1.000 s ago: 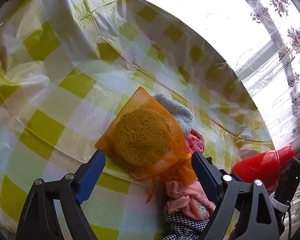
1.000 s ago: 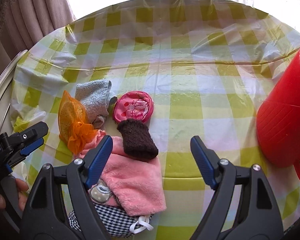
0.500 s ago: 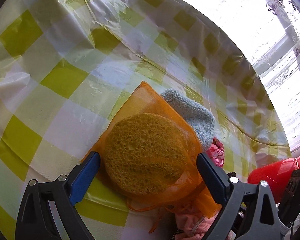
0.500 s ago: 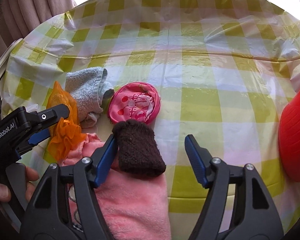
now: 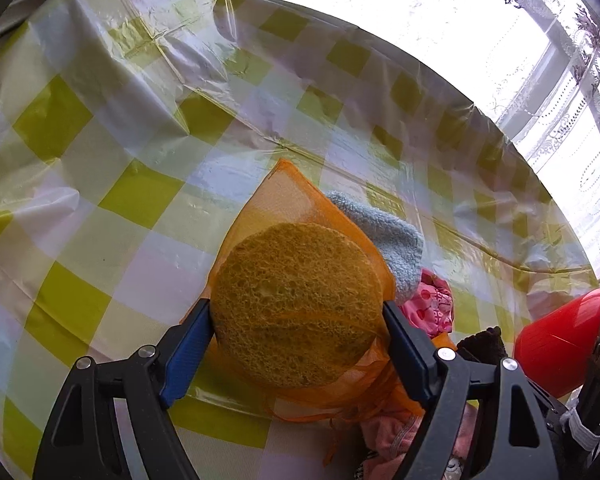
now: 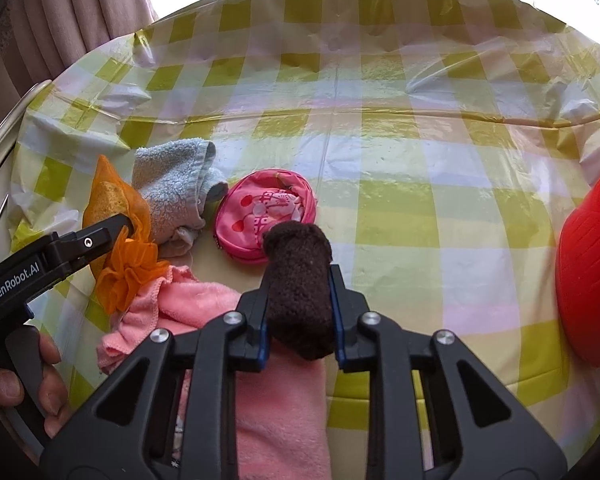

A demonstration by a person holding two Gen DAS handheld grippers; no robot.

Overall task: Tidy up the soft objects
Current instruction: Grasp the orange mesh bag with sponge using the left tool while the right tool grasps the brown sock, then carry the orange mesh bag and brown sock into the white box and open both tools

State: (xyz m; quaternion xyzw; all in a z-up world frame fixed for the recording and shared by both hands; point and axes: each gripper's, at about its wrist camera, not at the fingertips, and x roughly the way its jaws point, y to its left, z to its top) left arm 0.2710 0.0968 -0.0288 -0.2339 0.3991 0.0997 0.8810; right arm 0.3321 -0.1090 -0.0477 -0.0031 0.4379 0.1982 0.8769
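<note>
You are clamping the right gripper (image 6: 300,308) on the brown knit sleeve (image 6: 300,280) and closing the left gripper (image 5: 298,336) on the bagged sponge (image 5: 296,304), ready to sort both.

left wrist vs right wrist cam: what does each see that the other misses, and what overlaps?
Left wrist only: the round sponge face inside the orange mesh bag, left gripper jaws pressing its edges.

Right wrist only: right gripper shut on the brown knit piece, the pink towel spread under it, and the hand holding the left gripper.

Both: bag, blue cloth, pink pouch, red container, checked tablecloth.
</note>
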